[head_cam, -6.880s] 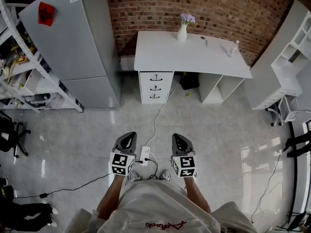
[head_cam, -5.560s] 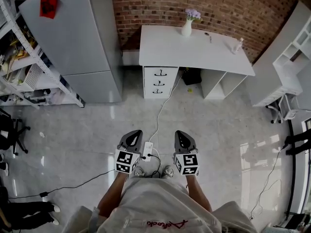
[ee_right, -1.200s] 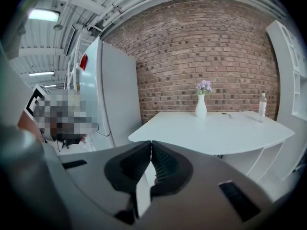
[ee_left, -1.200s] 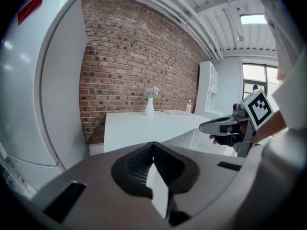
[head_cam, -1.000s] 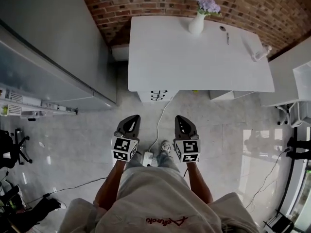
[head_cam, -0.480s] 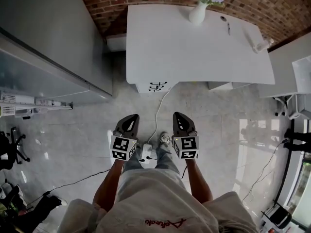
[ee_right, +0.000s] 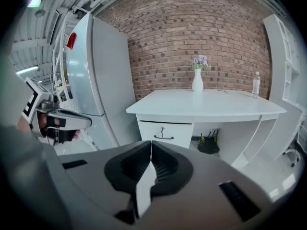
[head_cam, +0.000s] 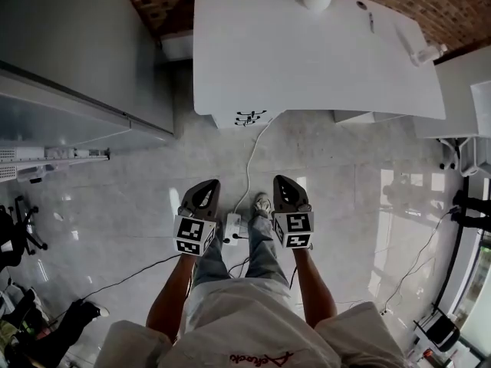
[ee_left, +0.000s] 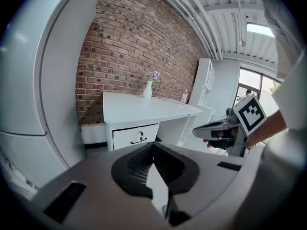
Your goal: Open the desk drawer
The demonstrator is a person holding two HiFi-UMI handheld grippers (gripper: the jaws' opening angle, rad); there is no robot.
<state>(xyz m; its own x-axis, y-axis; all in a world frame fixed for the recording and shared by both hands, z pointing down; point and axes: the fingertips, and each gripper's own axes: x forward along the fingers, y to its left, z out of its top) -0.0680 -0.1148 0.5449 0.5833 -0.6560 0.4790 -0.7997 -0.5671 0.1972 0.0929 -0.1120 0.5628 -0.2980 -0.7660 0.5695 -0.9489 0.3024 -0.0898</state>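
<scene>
Head view, steeply down, with both gripper views facing one brick wall.

Tongs, two. Left tongs: clenched, pads meeting, nothing between them. Right tongs: clenched likewise, empty. The pair is held side by side above the floor, well short of the counter.

Counter, one: white, set against the brick wall.

Drawer, one seen plainly in the gripper views. It has a white front and one dark handle. It sits directly beneath the counter top at the end nearest the refrigerator, shut flush, apart from both tongs. The head view shows dark handles stacked below the counter edge, possibly three, but they are too small to count surely.

On the counter:
- vase, one, white, with pale purple flowers, at the back by the wall
- bottle, one, clear, near the far end from the drawer
- pen-like item, one, dark, lying flat

Refrigerator, one: grey, standing just beside the counter, with one red sticker high on its door.

On the floor:
- power strip, one, white, lying between the two tongs as the head view has them
- cable, one, white, running from the strip toward the drawer
- shoe, one visible, just beside the strip

Under the counter: dark bag-like object, one, in the open space beside the drawer.
</scene>
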